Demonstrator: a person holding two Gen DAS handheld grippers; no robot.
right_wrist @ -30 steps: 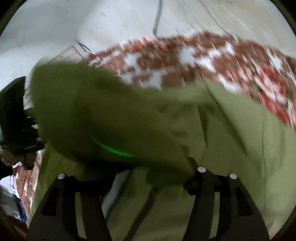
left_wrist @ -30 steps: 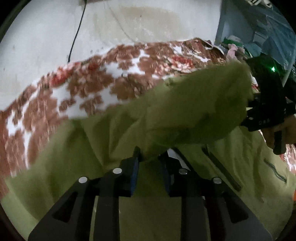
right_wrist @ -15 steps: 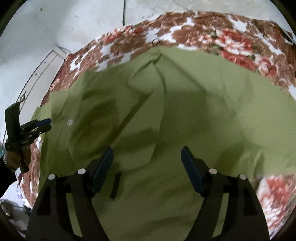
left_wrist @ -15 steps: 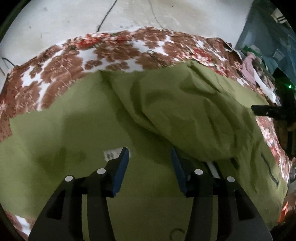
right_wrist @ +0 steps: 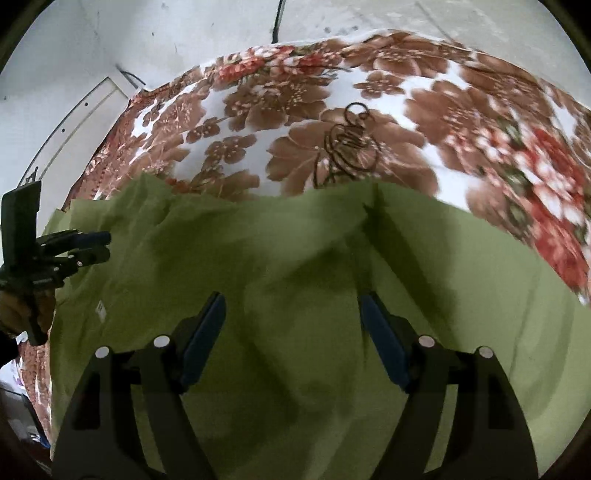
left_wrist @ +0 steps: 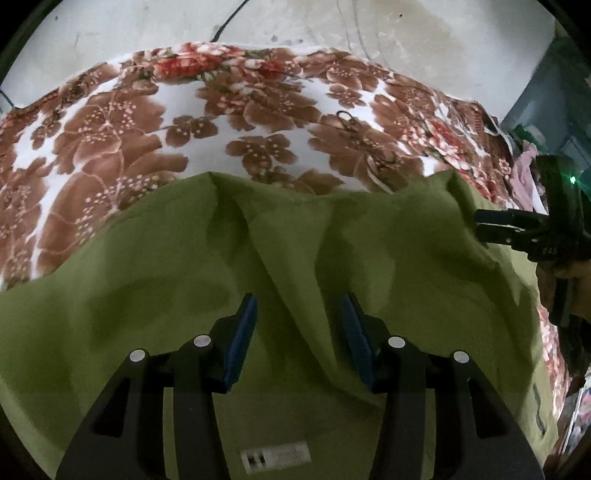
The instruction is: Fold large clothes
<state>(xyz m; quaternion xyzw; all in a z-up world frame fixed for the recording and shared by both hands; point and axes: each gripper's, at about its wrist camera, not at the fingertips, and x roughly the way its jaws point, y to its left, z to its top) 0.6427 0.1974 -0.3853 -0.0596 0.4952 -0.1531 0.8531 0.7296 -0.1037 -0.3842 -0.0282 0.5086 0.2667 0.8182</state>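
A large olive-green garment (left_wrist: pixel 332 251) lies spread on the floral bedspread (left_wrist: pixel 184 122), with a folded layer on top and a white label (left_wrist: pixel 275 457) near the bottom edge. It also fills the right wrist view (right_wrist: pixel 295 266). My left gripper (left_wrist: pixel 299 325) is open and empty just above the cloth. My right gripper (right_wrist: pixel 291 325) is open and empty over the cloth too. The right gripper shows at the right edge of the left wrist view (left_wrist: pixel 517 229). The left gripper shows at the left edge of the right wrist view (right_wrist: pixel 74 247).
The brown, red and white floral bedspread (right_wrist: pixel 332 110) reaches back to a pale wall (left_wrist: pixel 295 26) with a dark cable (left_wrist: pixel 229 22). A pile of clothes (left_wrist: pixel 524 155) lies at the far right. A white panel (right_wrist: pixel 74 114) stands at the left.
Both grippers held a lifted flap of the green garment a second ago. They let it go, it now lies folded flat, and both grippers have opened and pulled back.
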